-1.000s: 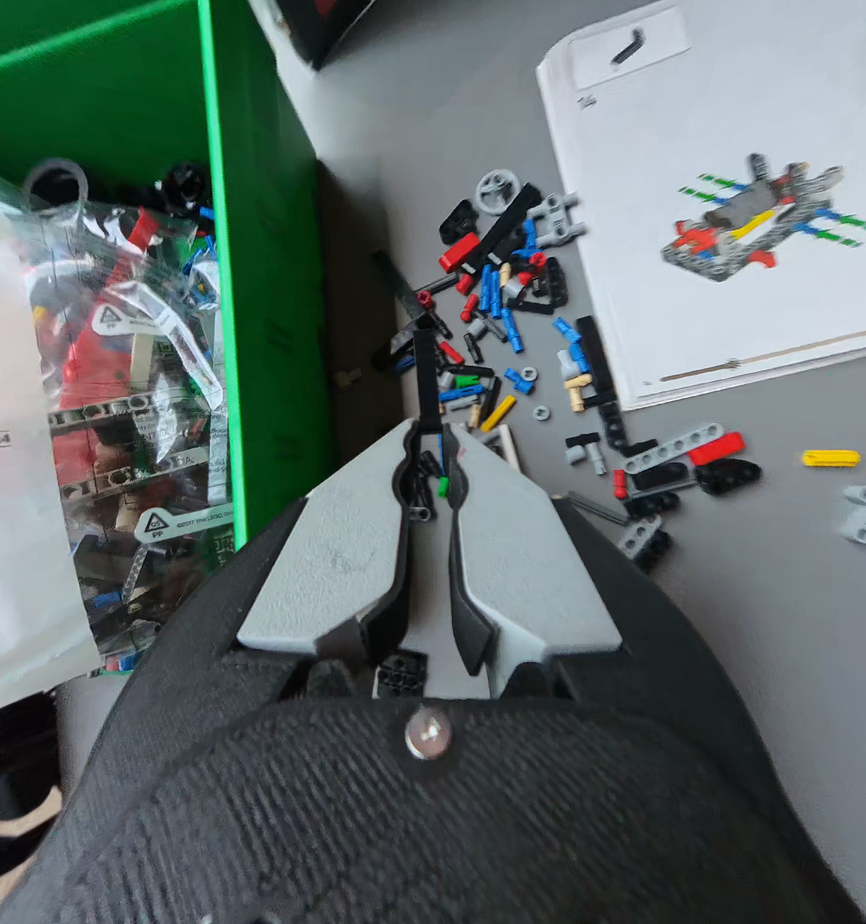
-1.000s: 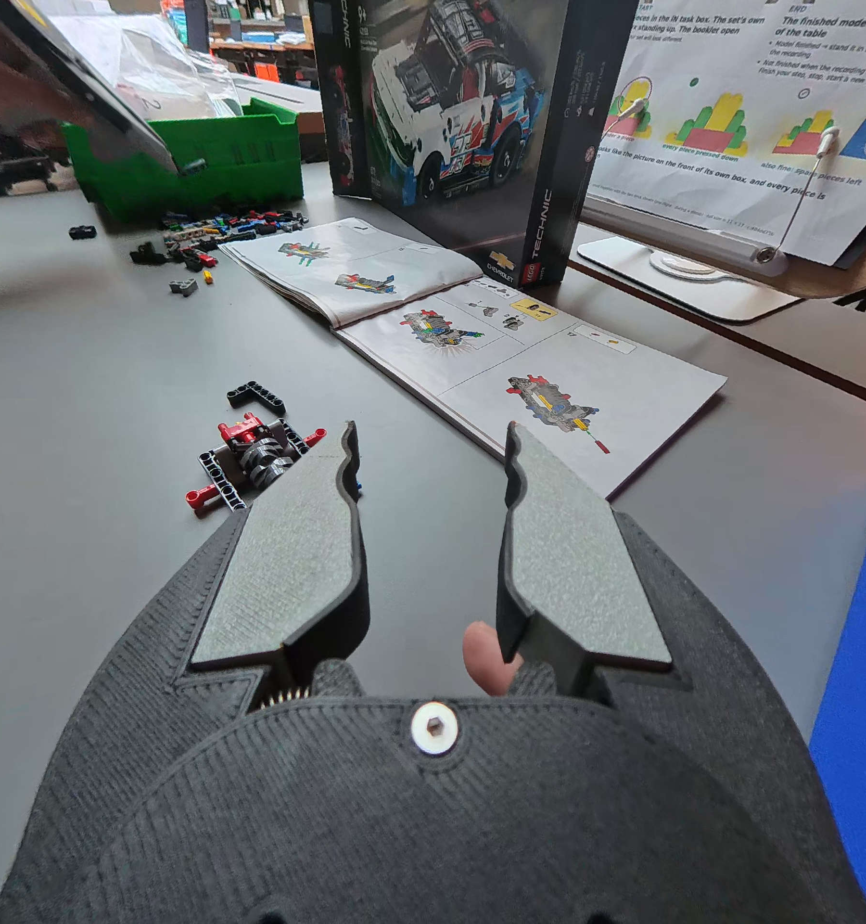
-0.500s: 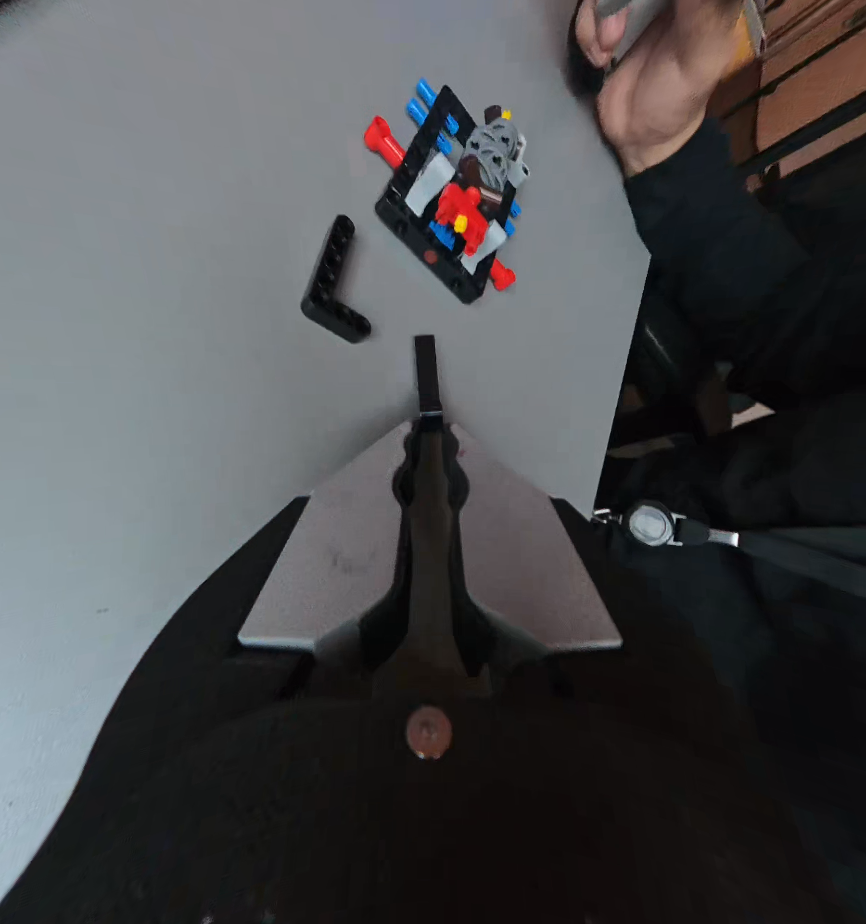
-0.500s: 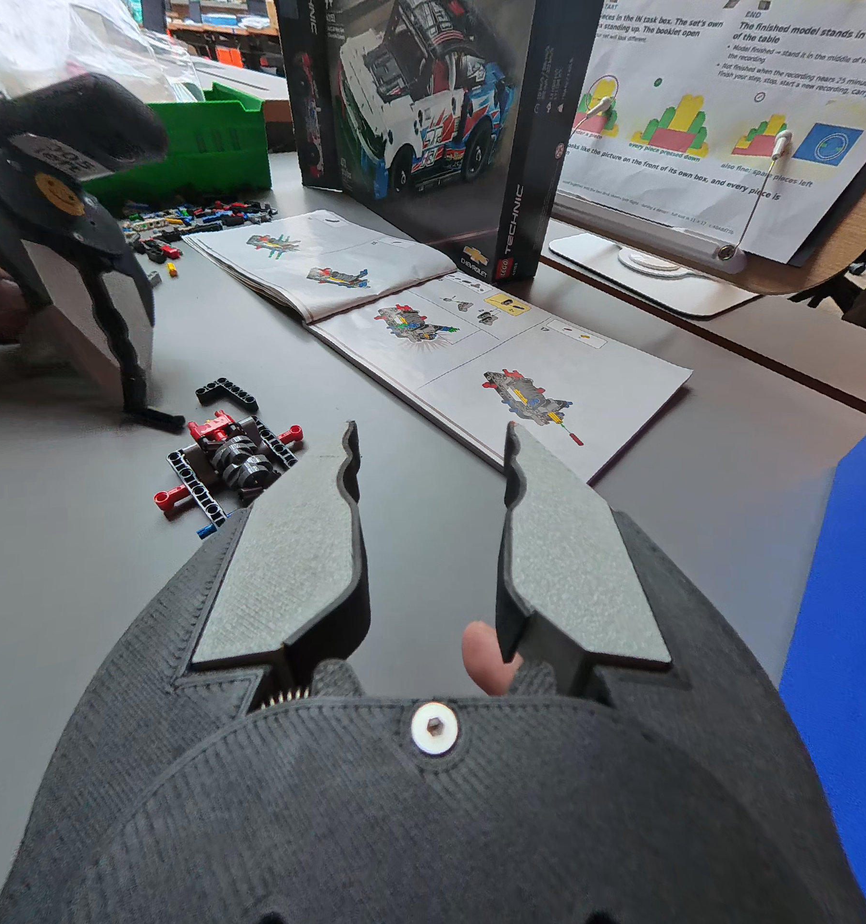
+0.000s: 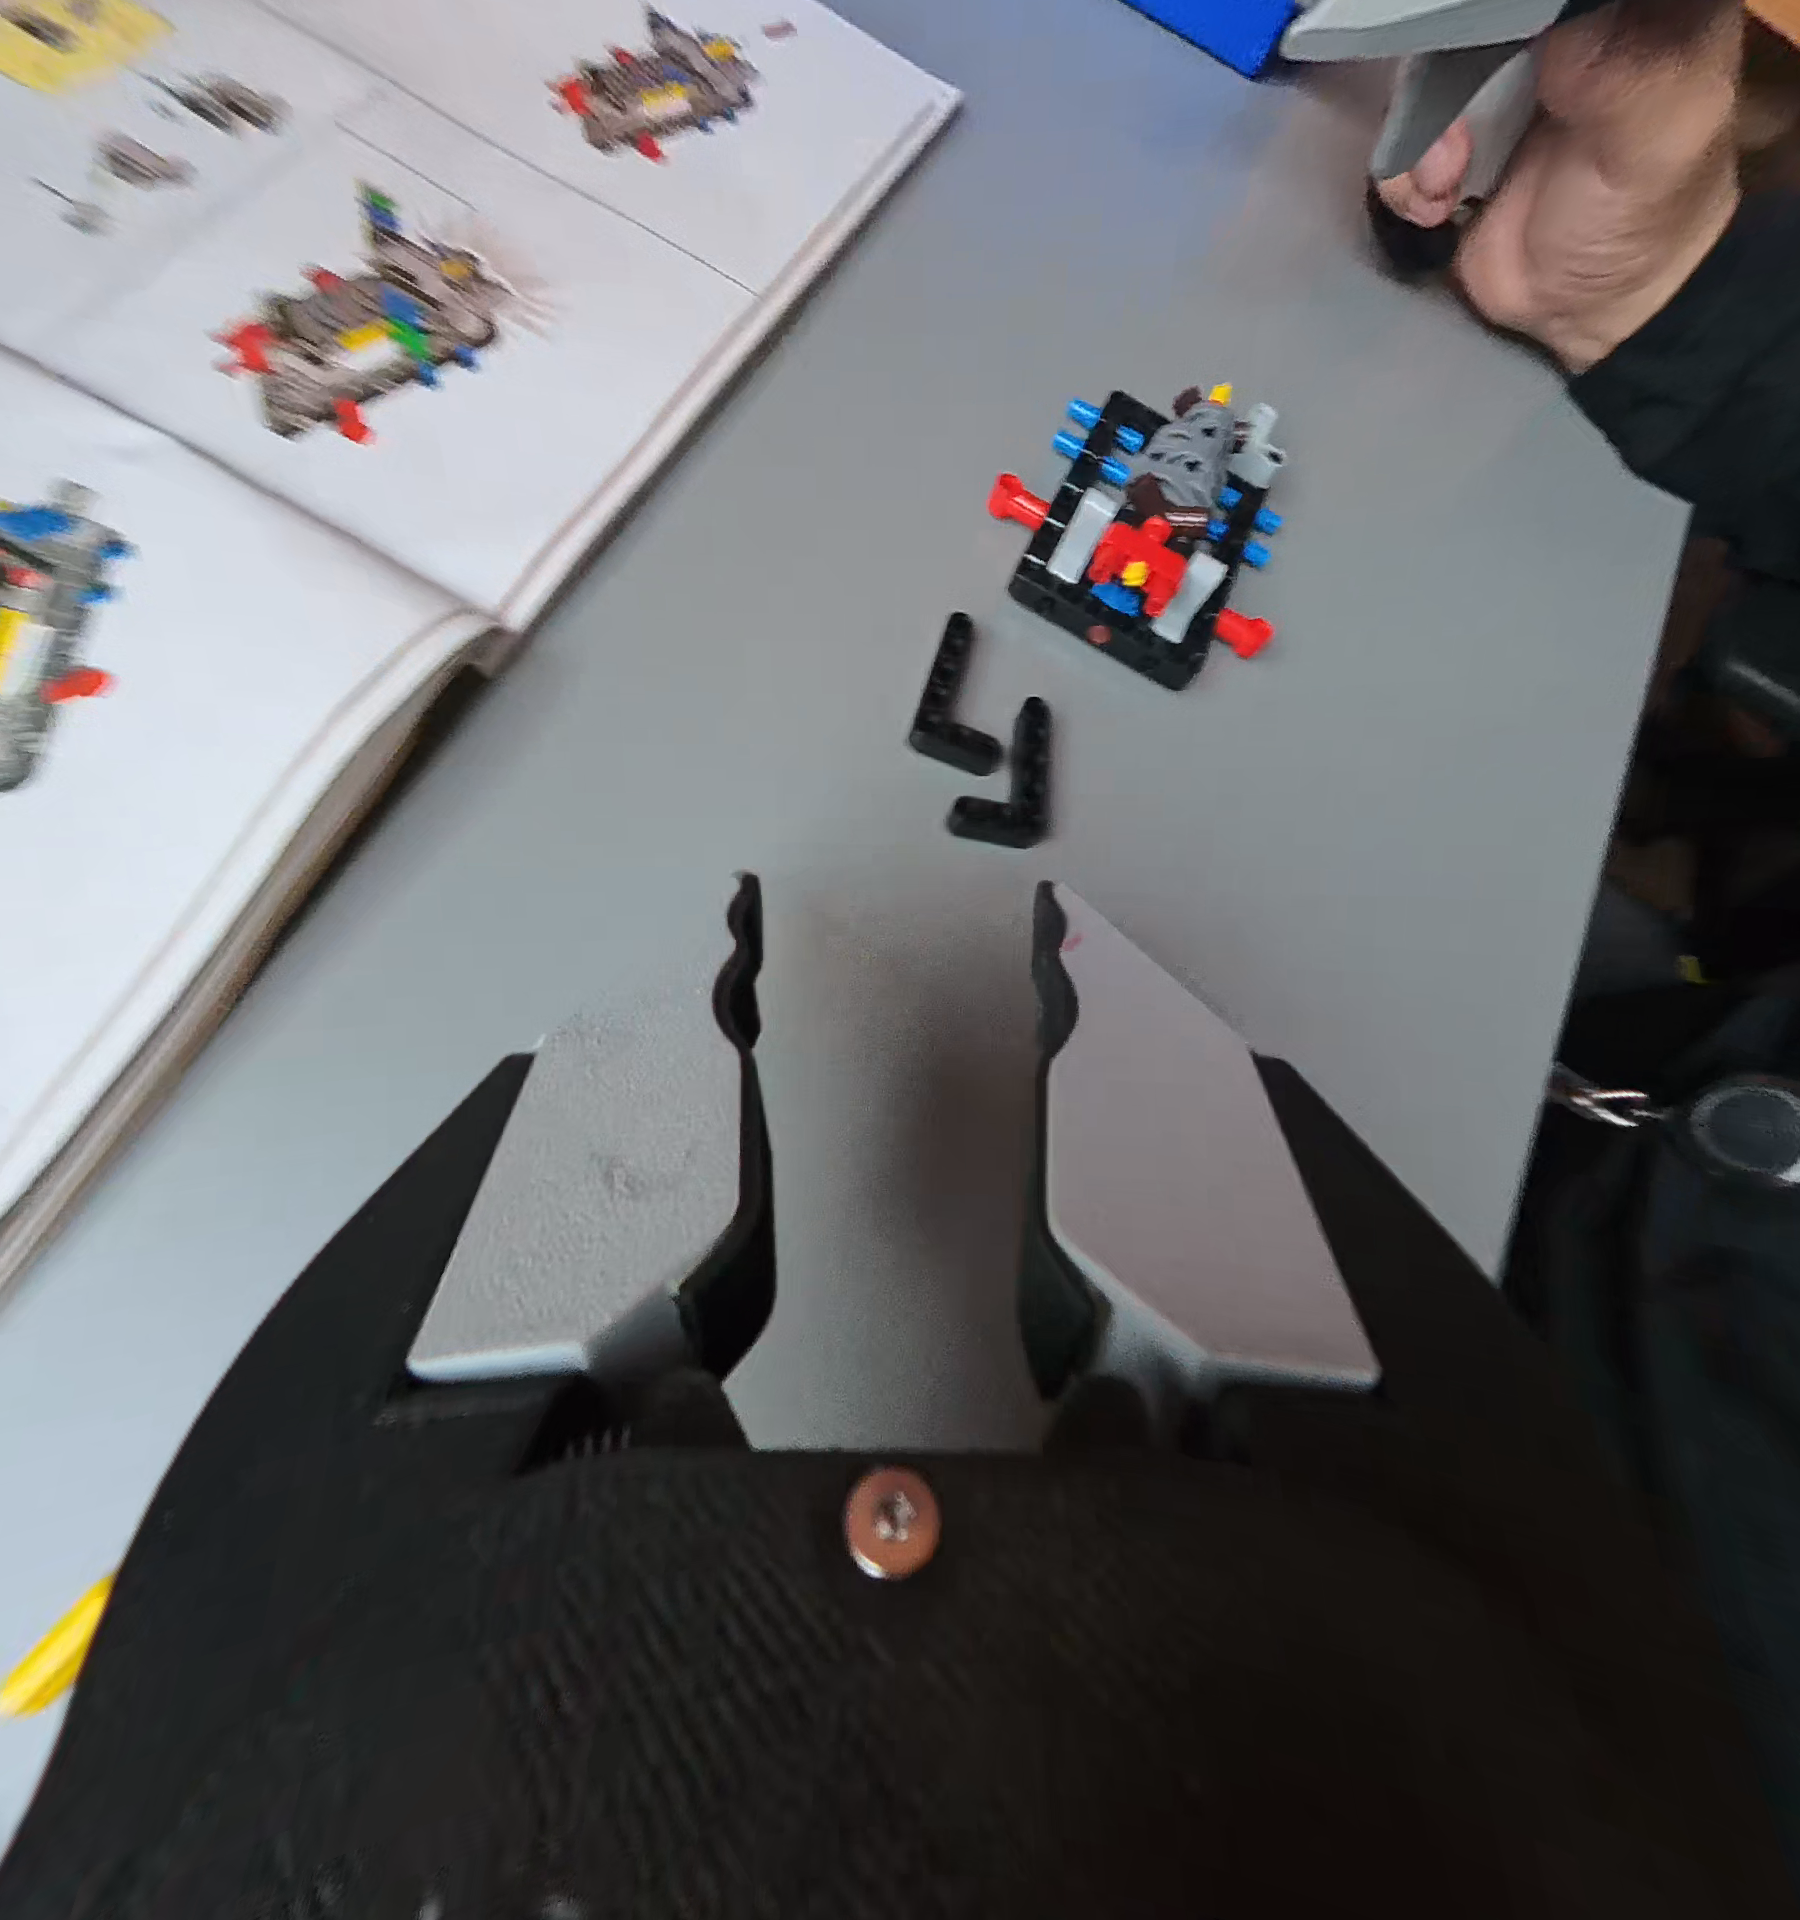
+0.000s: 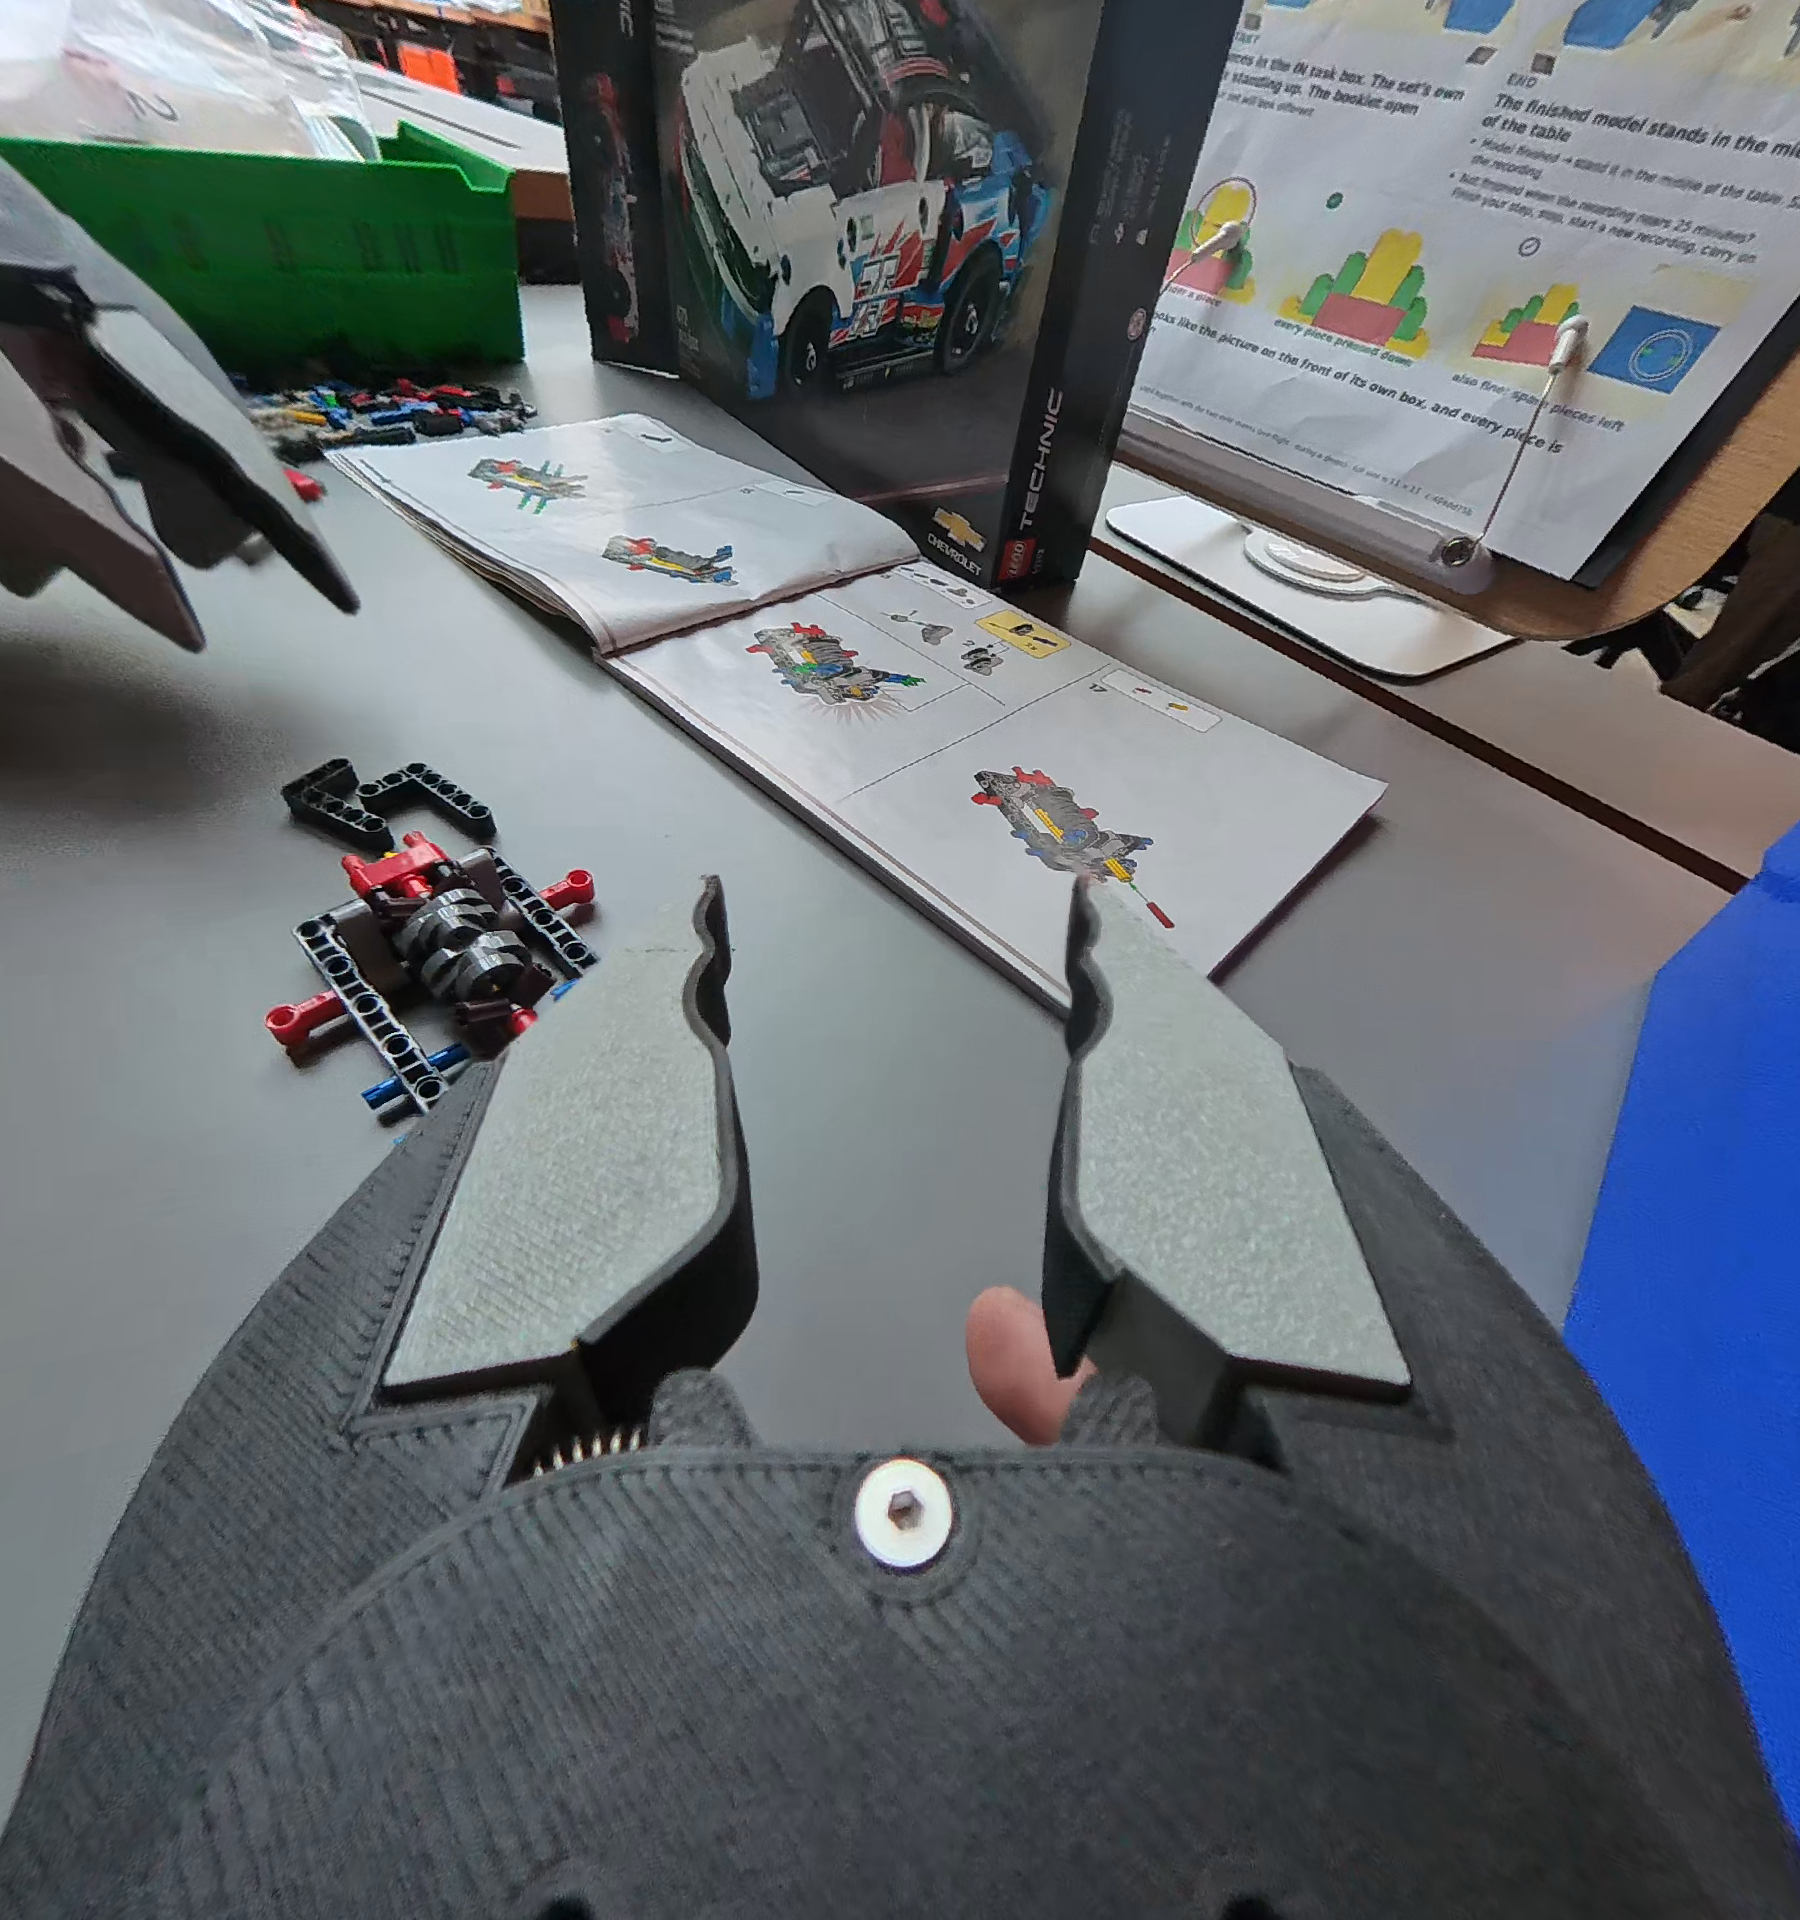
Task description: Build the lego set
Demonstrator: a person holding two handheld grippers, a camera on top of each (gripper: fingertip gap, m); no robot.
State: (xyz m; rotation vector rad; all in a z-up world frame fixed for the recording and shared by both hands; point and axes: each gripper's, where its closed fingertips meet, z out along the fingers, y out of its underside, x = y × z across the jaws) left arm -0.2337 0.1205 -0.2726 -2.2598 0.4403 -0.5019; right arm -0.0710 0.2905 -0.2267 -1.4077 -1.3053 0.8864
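Note:
My left gripper (image 5: 891, 894) is open and empty, just short of two black L-shaped beams (image 5: 1010, 784) that lie side by side on the grey table. Beyond them sits the partly built black frame assembly (image 5: 1145, 530) with red, blue and grey parts. My right gripper (image 6: 896, 894) is open and empty, low over the table, with the assembly (image 6: 439, 935) to its left and the L beams (image 6: 428, 795) behind that. The left gripper (image 6: 267, 613) shows open at the upper left of the right wrist view. A hand holds the right gripper's fingers (image 5: 1447, 120) at the top right.
The open instruction booklet (image 6: 875, 727) lies across the table's middle, with the set's box (image 6: 875, 260) upright behind it. A green bin (image 6: 283, 249) and a pile of loose pieces (image 6: 397, 405) are at the far left. A blue surface (image 6: 1758, 1143) is at the right. Across from one pair of fingers to the other is roughly 25 cm.
My left gripper carried a black L beam from the loose pile to the assembly, set it beside the other L beam and opened. The right gripper stayed open and barely moved.

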